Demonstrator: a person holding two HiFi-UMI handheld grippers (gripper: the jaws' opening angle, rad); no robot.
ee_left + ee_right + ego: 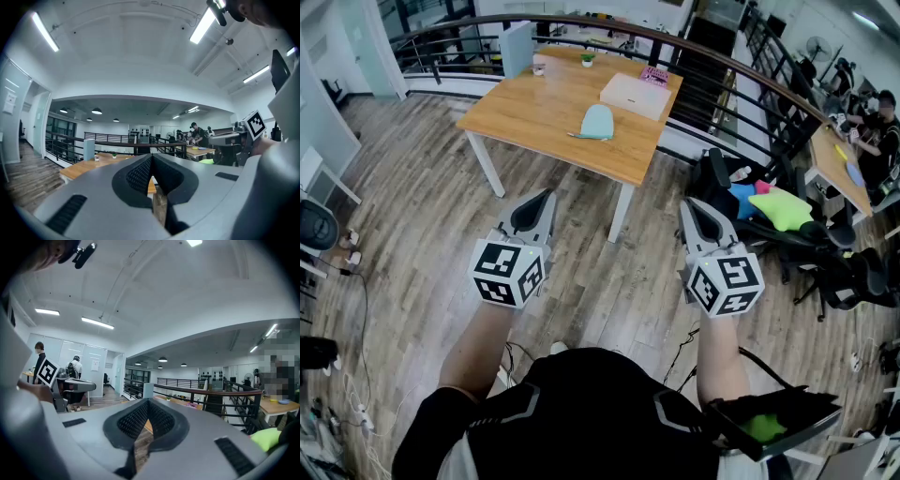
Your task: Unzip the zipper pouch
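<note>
A pale teal zipper pouch (597,122) lies on a wooden table (525,112) some way ahead of me. I hold both grippers up over the wooden floor, well short of the table. My left gripper (546,195) is shut with nothing in it, and its tip points toward the table. To its right, my right gripper (686,203) is also shut and empty. In the left gripper view the closed jaws (151,164) hide most of the table. The right gripper view shows closed jaws (148,405) with the table edge (164,399) behind them.
A white box (634,95), a pink book (653,76), a small plant (588,59) and a white divider (516,49) sit on the table. A curved black railing (712,66) runs behind it. Black office chairs with a green cushion (787,211) stand at right. Cables lie on the floor at left.
</note>
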